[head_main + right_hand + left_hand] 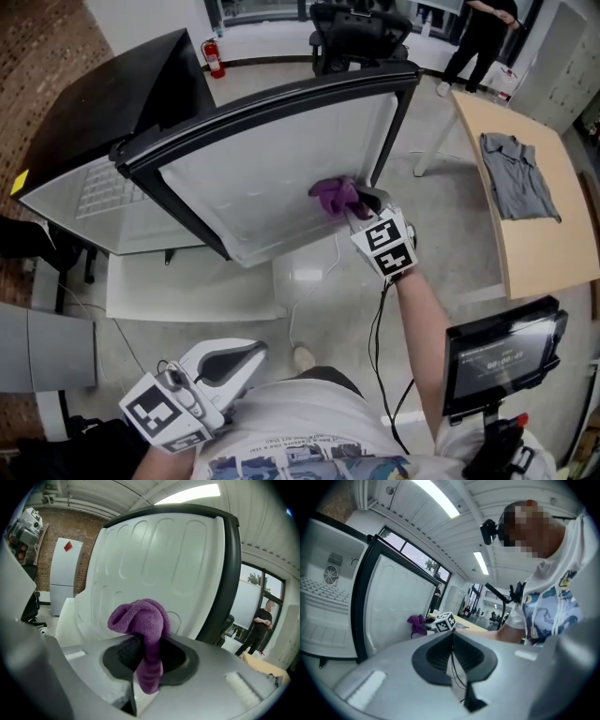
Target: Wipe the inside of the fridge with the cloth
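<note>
Small fridge [98,192] lies with its door [281,173] swung open, white inner liner facing up. Wooden table [539,248] on the right, grey shirt [517,175] flat on it. Left gripper [246,354] low by the person's torso, well apart from the fridge, jaws pressed together with nothing in them. Right gripper [362,202] at the door liner's lower right, jaws pinching the purple cloth [333,195]. Cloth bunched, touching the liner.
</note>
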`<state>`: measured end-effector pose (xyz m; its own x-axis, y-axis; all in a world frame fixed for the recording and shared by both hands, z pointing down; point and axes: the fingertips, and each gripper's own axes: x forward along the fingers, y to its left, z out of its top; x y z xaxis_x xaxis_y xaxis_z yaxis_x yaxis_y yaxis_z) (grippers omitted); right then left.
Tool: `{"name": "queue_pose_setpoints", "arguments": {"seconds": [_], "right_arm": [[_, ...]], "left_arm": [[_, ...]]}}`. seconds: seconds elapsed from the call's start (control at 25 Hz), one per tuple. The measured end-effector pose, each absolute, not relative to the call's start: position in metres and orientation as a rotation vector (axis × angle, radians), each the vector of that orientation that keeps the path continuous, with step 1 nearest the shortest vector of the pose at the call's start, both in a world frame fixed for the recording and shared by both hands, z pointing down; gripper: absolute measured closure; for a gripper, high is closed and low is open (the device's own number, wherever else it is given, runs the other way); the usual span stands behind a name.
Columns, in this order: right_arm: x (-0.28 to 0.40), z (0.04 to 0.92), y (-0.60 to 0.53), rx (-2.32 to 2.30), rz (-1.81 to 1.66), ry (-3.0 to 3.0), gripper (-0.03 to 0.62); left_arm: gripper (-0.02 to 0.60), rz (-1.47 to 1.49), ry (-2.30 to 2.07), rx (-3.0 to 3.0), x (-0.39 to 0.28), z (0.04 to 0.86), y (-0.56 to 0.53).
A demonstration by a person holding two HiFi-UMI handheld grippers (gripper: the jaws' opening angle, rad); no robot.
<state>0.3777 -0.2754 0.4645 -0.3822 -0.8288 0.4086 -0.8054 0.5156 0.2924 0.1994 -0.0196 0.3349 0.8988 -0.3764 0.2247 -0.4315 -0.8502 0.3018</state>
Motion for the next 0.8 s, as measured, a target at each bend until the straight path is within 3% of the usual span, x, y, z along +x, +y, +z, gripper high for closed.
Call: {"name": "queue_pose_setpoints", "arguments": {"seconds": [0.6,0.8], "right_arm": [[0.41,0.436,-0.272,1.548,-0.087,-2.182,0.515],[0.392,0.408,-0.259,1.564,-0.056,-2.301,0.514]], "left_arm": [[0.575,0.22,-0.583,2.732,0.197,0.332,-0.016],[0.575,0.223,-0.583,2.73,0.195,0.333,-0.01]]}}
